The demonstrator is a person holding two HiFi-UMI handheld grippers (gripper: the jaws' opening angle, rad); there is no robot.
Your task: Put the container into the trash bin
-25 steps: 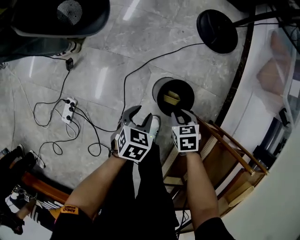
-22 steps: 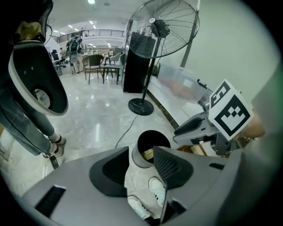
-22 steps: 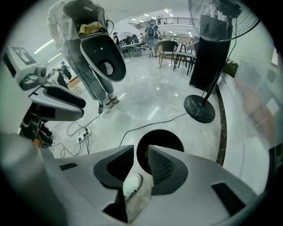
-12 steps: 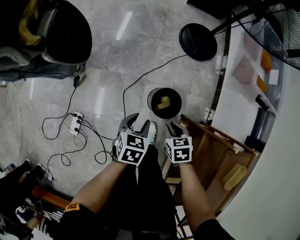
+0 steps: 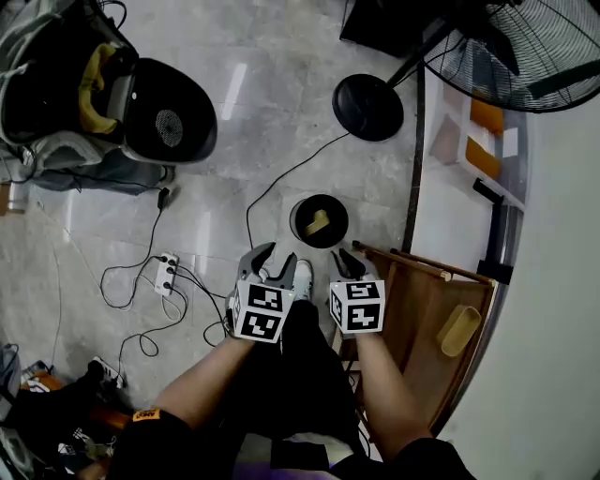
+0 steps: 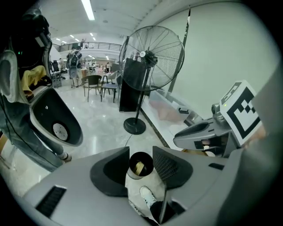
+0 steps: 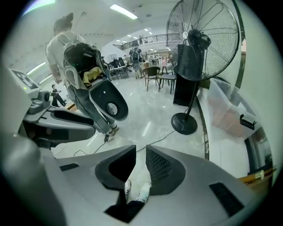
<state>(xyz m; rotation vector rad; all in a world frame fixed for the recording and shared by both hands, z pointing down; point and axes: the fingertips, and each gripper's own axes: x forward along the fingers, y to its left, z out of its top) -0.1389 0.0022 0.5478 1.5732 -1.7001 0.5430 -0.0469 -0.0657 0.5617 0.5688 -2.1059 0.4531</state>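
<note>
Container (image 5: pixel 317 223) lies in the trash bin (image 5: pixel 294 216); left hand-held gripper (image 5: pixel 272 256) released, right hand-held gripper (image 5: pixel 352 262) empty (jaws closing); best drawn clear of the rim.

The head view looks steeply down from well above the trash bin (image 5: pixel 319 221). Each gripper view looks forward and downward from lower, near the bin; all three share the fan (image 7: pixel 208 39) beyond the bin.

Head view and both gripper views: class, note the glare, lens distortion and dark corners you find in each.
Head view: pale glare streaks on the polished floor. Left gripper view: strong fisheye bend, black corners, a bright ceiling strip light. Right gripper view: same bend and dark corners; the fan leans.
</note>
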